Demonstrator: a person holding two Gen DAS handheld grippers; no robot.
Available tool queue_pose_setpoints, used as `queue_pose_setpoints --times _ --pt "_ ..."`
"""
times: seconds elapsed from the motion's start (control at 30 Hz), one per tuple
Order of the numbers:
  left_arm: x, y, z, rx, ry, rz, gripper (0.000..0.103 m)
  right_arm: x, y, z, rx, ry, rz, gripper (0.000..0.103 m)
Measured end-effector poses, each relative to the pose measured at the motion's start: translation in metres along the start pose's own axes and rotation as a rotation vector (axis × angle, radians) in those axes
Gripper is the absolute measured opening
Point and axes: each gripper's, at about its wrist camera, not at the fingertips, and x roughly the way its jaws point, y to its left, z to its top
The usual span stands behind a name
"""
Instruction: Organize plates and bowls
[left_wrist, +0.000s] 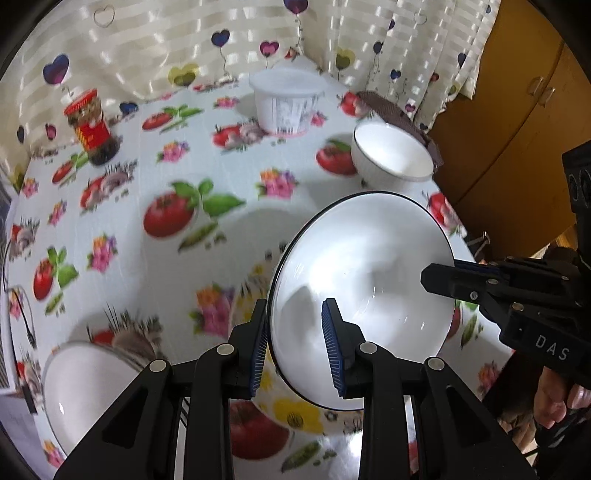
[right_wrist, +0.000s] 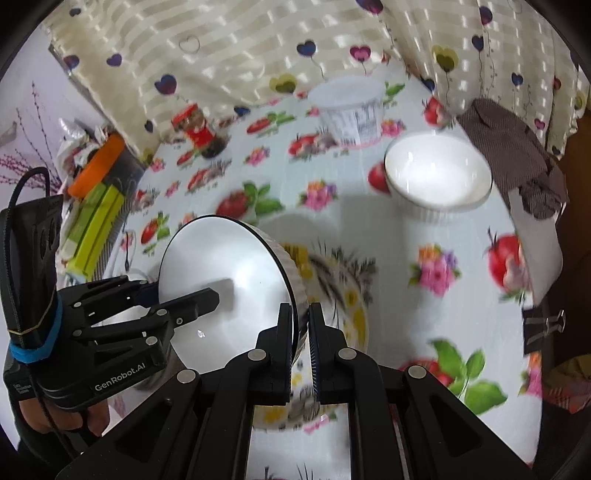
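Note:
A white bowl (left_wrist: 362, 295) with a dark rim hangs tilted above the table, held from both sides. My left gripper (left_wrist: 295, 317) is shut on its left rim, one pad inside and one outside. My right gripper (right_wrist: 300, 317) is shut on the opposite rim of the white bowl (right_wrist: 225, 280). Each gripper also shows in the other view: the right gripper (left_wrist: 448, 273) and the left gripper (right_wrist: 177, 293). Under the held bowl lies a flower-patterned plate (right_wrist: 347, 295). A second white bowl (left_wrist: 391, 155) stands far right, and a third (left_wrist: 85, 387) near left.
The round table (left_wrist: 229, 177) has a tomato-print cloth. At the back stand a white tub (left_wrist: 288, 99) and a red-lidded jar (left_wrist: 92, 125). A brown cloth (right_wrist: 517, 155) drapes the right edge, with a binder clip (right_wrist: 543, 325) below it. A green box (right_wrist: 96, 225) lies off left.

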Motion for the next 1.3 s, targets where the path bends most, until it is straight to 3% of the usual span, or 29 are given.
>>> queue_pose_setpoints --times 0.2,0.5,0.97,1.3 --pt "0.010 -0.004 -0.020 -0.010 0.052 0.003 0.030 0.011 -0.001 -0.019 0.000 0.054 0.000 0.009" --pt "0.031 -0.004 -0.030 -0.014 0.117 -0.010 0.030 0.027 -0.010 -0.021 0.010 0.106 0.003 0.009" --pt "0.041 0.008 -0.026 -0.050 0.101 -0.071 0.030 0.040 -0.011 -0.013 -0.051 0.125 -0.003 0.014" --pt "0.023 0.021 -0.034 -0.104 0.012 -0.092 0.030 0.023 -0.012 -0.023 -0.071 0.067 0.037 0.017"
